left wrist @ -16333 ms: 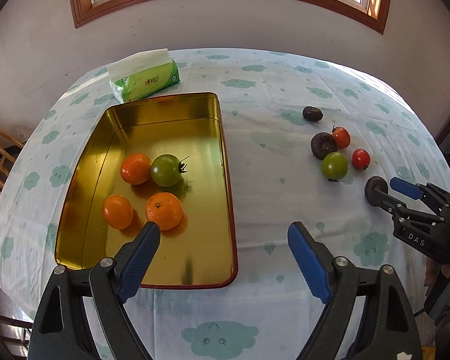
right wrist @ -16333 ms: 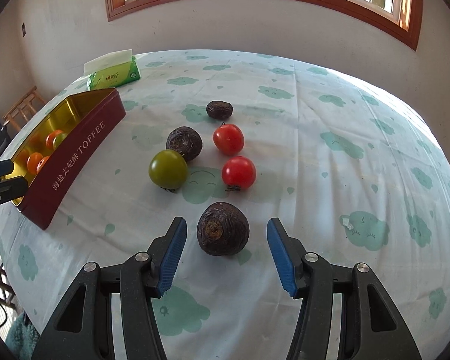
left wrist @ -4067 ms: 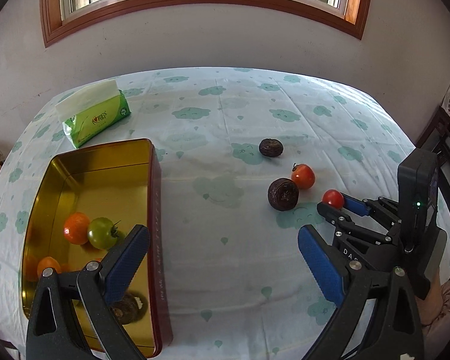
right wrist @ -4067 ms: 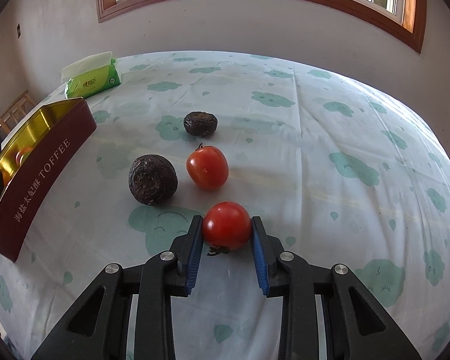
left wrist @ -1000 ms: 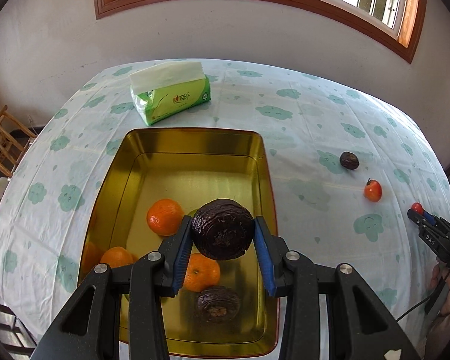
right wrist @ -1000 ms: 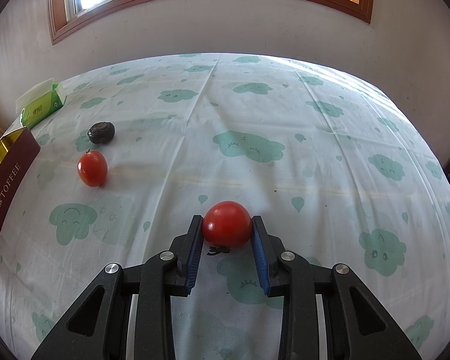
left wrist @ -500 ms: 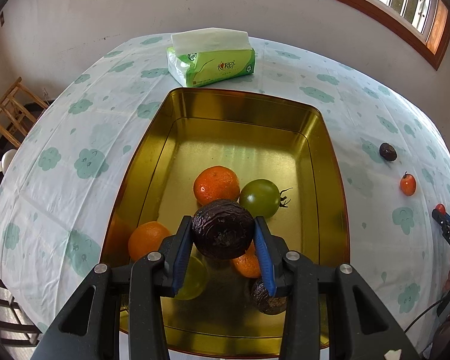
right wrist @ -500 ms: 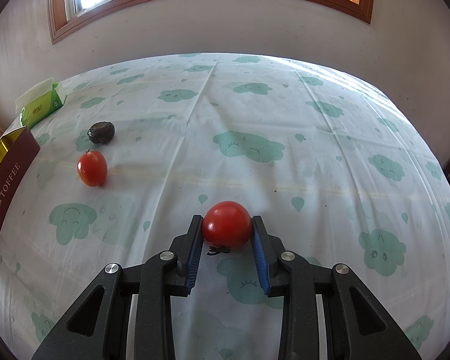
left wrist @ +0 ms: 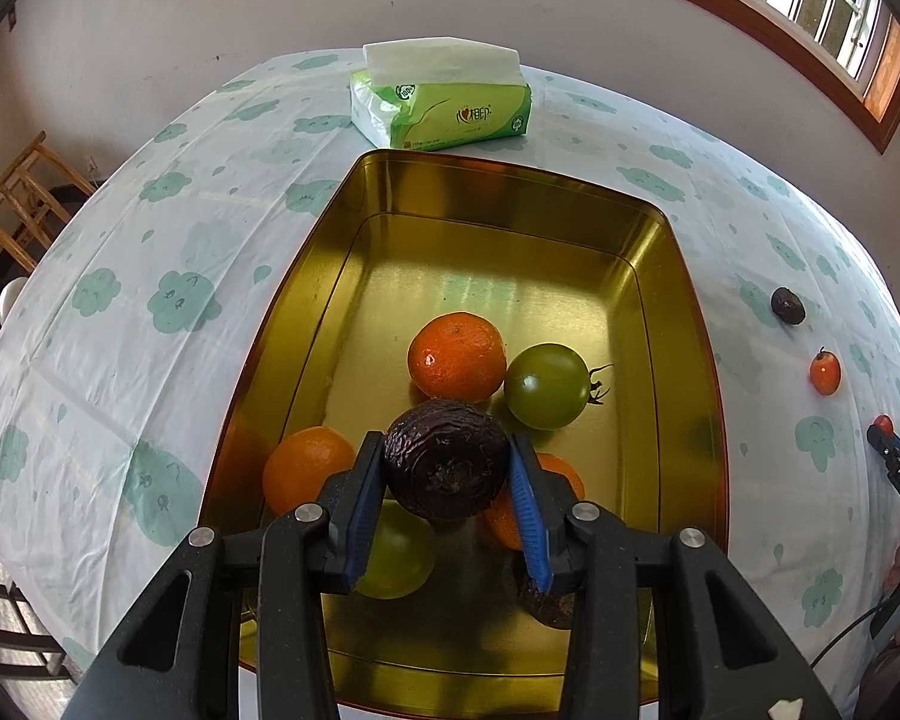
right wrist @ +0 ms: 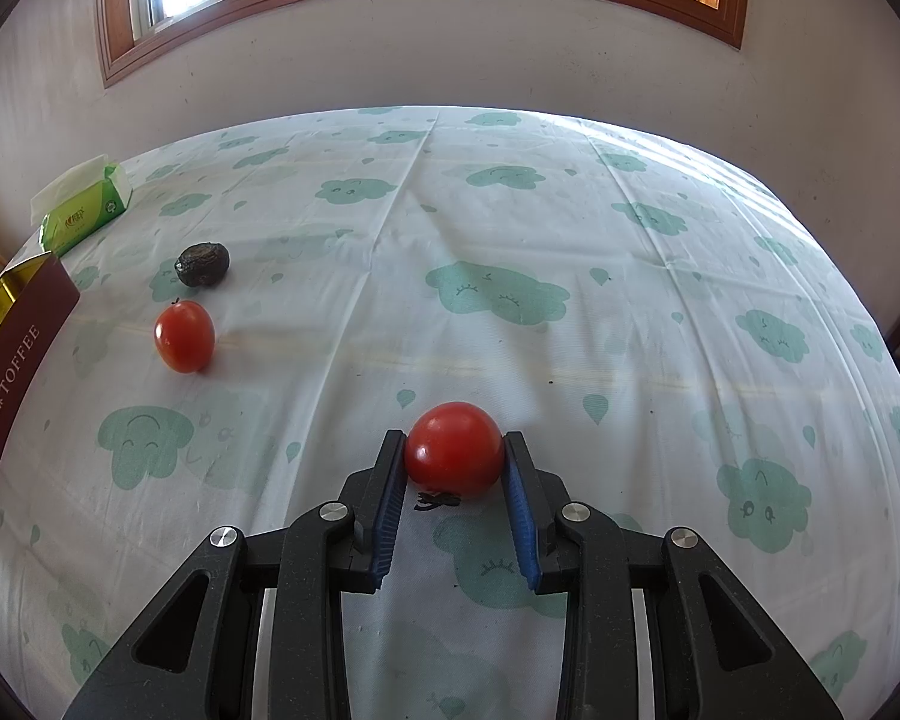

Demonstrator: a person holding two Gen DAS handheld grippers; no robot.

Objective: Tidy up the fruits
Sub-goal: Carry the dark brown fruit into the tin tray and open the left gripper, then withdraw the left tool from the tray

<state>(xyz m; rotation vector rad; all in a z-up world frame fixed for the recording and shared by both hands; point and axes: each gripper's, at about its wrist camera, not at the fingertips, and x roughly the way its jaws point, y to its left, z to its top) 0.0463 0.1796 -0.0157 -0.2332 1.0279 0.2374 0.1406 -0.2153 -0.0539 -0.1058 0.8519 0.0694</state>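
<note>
Dark wrinkled fruit [left wrist: 447,459] in left claw [left wrist: 447,480]

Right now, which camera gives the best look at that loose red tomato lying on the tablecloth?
The right wrist view: the loose red tomato sits large and unobstructed beside the small dark fruit. In the left wrist view it is only a tiny, distorted spot near the edge.

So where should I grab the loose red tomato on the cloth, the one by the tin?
Grip the loose tomato across its round middle, coming from above, probably. Its stem points up and away, the cloth on both sides is bare, and the dark fruit sits apart behind it.
</note>
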